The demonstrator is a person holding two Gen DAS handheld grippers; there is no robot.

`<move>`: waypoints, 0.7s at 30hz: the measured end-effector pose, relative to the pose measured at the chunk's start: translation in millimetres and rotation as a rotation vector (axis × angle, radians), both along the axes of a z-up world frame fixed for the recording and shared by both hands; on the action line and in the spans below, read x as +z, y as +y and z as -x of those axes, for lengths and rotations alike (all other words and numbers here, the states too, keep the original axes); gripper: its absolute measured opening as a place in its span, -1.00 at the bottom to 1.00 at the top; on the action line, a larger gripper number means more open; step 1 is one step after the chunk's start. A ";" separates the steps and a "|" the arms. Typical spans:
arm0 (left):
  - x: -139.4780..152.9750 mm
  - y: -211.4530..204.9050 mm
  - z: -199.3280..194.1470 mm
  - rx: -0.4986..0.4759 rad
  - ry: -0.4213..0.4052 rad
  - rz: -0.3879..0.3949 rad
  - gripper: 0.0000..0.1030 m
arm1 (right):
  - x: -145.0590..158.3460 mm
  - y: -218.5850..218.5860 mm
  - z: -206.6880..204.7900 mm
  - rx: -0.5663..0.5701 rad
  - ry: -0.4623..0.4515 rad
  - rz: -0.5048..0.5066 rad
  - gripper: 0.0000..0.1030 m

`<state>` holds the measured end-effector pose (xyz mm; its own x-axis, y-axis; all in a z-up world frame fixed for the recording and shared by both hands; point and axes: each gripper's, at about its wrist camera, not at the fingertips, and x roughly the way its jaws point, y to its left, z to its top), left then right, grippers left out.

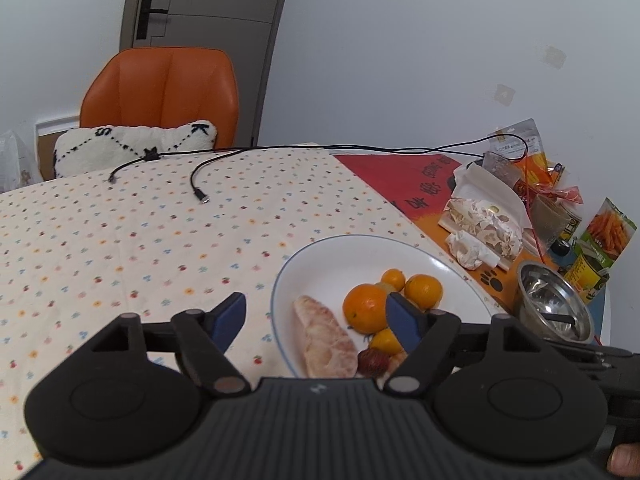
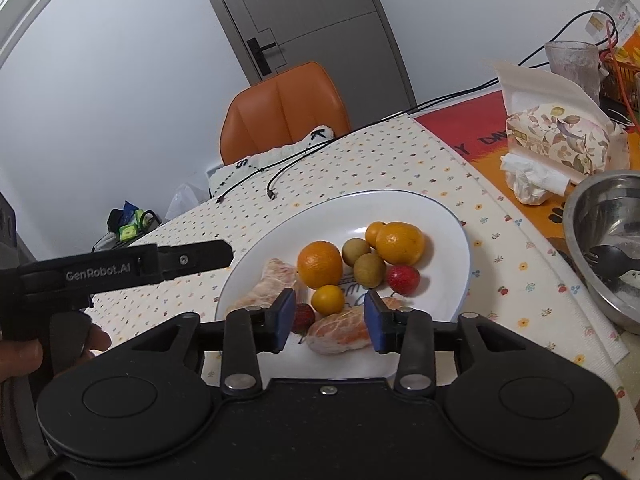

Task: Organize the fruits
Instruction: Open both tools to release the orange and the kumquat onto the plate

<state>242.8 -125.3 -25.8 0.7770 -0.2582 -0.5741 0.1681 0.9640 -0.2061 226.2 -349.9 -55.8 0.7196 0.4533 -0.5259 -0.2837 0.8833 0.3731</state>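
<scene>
Lower right gripper (image 2: 329,320), jaws half-spread and empty, squarely around peeled segment (image 2: 340,330), bottom centre; left gripper (image 1: 316,320) wide, idle.

A table covered by a cream cloth dotted with small fruit prints (image 1: 120,240) carries everything. At its four o'clock sits a round white plate with a thin blue rim (image 1: 280,280). Two black cables (image 1: 240,152) trail across at twelve. At two o'clock lies a red-and-orange printed mat (image 1: 400,184), and a shiny steel bowl (image 1: 552,304) rests at three.
</scene>
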 end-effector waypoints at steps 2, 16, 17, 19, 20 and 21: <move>1.4 3.0 5.0 0.004 0.002 -0.005 0.51 | 2.5 2.0 2.7 0.004 -0.005 0.000 -0.15; 11.3 19.4 50.3 0.068 0.010 -0.040 0.64 | 20.3 10.6 26.9 0.009 -0.045 0.022 0.45; 12.4 20.4 53.6 0.071 0.008 -0.040 0.65 | 22.2 11.4 30.2 0.010 -0.050 0.025 0.48; 14.4 23.3 60.4 0.077 0.005 -0.039 0.68 | 25.5 13.1 35.4 0.016 -0.057 0.032 0.52; 15.2 24.9 63.9 0.082 0.004 -0.040 0.69 | 27.1 13.9 37.7 0.018 -0.060 0.036 0.57; 16.1 25.9 67.1 0.086 0.003 -0.041 0.71 | 28.7 14.8 40.0 0.020 -0.064 0.039 0.62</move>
<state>175.8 -99.3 -9.7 0.7935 -0.1671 -0.5852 0.0842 0.9825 -0.1663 186.2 -335.1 -27.1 0.7432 0.4478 -0.4971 -0.3236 0.8909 0.3188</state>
